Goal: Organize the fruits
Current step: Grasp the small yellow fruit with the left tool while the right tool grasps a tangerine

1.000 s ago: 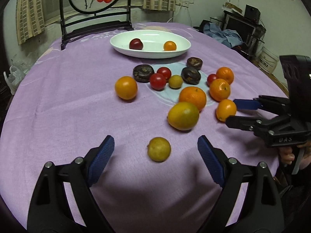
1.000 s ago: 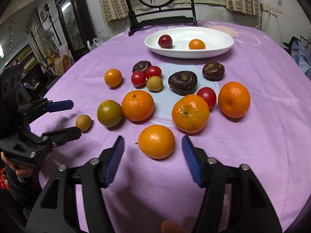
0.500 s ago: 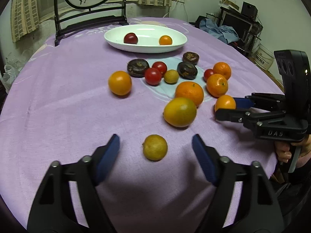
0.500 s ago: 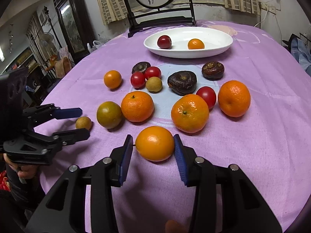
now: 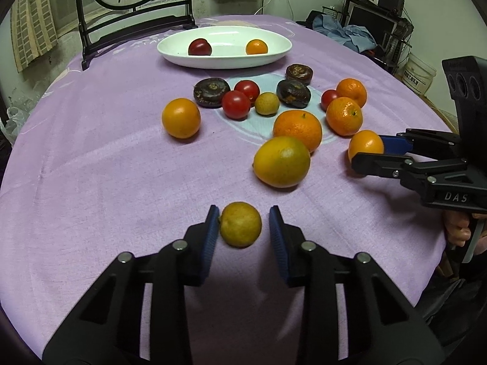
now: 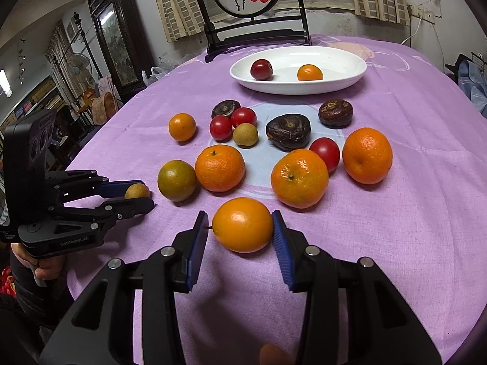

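At the near edge of the desk (image 5: pixel 76 182), both claws have narrowed around fruit since half a second ago. The left claw (image 5: pixel 244 225) now brackets the small yellow fruit (image 5: pixel 240 224): one pad touches it, the other sits just beside it with a sliver of gap, so it is not yet clamped. The right claw (image 6: pixel 240 228) has closed onto the orange (image 6: pixel 242 224), both pads against its sides (looks gripped, fruit still on the cloth). So two pickups are about to start, probably bound for the white plate (image 5: pixel 182 57) at the far edge, which holds only a dark red fruit (image 5: pixel 199 47) and a small orange fruit (image 5: pixel 256 46); most fruit still lies mid-desk. Readable writing: "DAS" on the right claw's body, "GenRobot.AI" on the left one's.
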Demonstrator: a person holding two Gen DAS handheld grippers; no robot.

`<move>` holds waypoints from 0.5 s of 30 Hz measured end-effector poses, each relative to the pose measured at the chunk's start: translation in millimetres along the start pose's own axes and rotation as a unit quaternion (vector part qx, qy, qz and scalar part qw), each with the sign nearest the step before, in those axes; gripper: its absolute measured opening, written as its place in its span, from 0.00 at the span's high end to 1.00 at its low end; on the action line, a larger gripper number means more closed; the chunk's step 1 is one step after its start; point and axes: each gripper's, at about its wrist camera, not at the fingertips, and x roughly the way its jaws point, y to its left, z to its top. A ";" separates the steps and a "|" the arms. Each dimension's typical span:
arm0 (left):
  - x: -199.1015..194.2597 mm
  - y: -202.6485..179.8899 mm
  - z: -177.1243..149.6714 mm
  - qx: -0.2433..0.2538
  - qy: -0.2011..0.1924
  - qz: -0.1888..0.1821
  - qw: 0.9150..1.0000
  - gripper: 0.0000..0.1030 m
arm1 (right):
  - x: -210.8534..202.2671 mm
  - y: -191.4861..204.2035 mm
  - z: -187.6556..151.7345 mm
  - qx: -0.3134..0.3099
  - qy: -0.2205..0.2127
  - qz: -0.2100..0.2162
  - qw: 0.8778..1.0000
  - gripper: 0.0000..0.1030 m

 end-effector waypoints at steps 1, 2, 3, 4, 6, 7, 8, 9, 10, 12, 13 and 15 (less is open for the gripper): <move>-0.4 0.2 -0.2 -0.001 0.000 0.002 1.000 0.71 | -0.5 -0.1 -0.4 0.000 -0.001 0.001 1.000 0.58; -0.5 0.7 -0.4 -0.003 0.000 0.004 1.000 0.73 | -0.5 -0.1 0.0 0.000 -0.001 0.002 1.000 0.58; -0.9 1.5 -0.6 -0.004 -0.001 0.003 1.000 0.73 | -0.5 0.0 0.1 0.000 -0.002 0.004 1.000 0.58; -1.3 1.5 -0.9 -0.005 -0.001 0.003 1.000 0.73 | -1.0 -0.6 0.0 0.000 -0.002 0.008 1.000 0.58; -2.5 2.1 -2.1 -0.008 -0.002 0.003 1.000 0.73 | -3.3 -1.5 0.4 0.001 -0.006 0.021 1.000 0.58; -3.3 2.6 -2.5 -0.010 -0.003 0.003 1.000 0.74 | -5.3 -2.5 0.7 0.001 -0.009 0.029 1.000 0.58; -3.9 3.4 -2.4 -0.012 -0.003 0.001 1.000 0.74 | -8.4 -4.0 1.7 0.005 -0.013 0.044 0.999 0.58; -4.8 5.3 -1.3 -0.018 -0.004 -0.001 1.000 0.74 | -11.4 -5.3 4.3 0.010 -0.016 0.057 0.998 0.58; -6.2 7.4 1.0 -0.024 -0.007 -0.005 1.000 0.74 | -17.8 -8.4 11.9 0.020 -0.026 0.079 0.996 0.58; -10.8 13.0 10.8 -0.038 -0.020 -0.016 0.999 0.74 | -29.9 -12.8 33.5 0.028 -0.056 0.099 0.993 0.58; -13.7 16.0 19.3 -0.047 -0.030 -0.020 0.998 0.74 | -35.2 -16.5 49.5 0.030 -0.076 0.094 0.992 0.58; -18.5 20.7 43.9 -0.061 -0.055 -0.023 0.996 0.74 | -36.7 -26.9 79.8 0.033 -0.107 0.069 0.991 0.58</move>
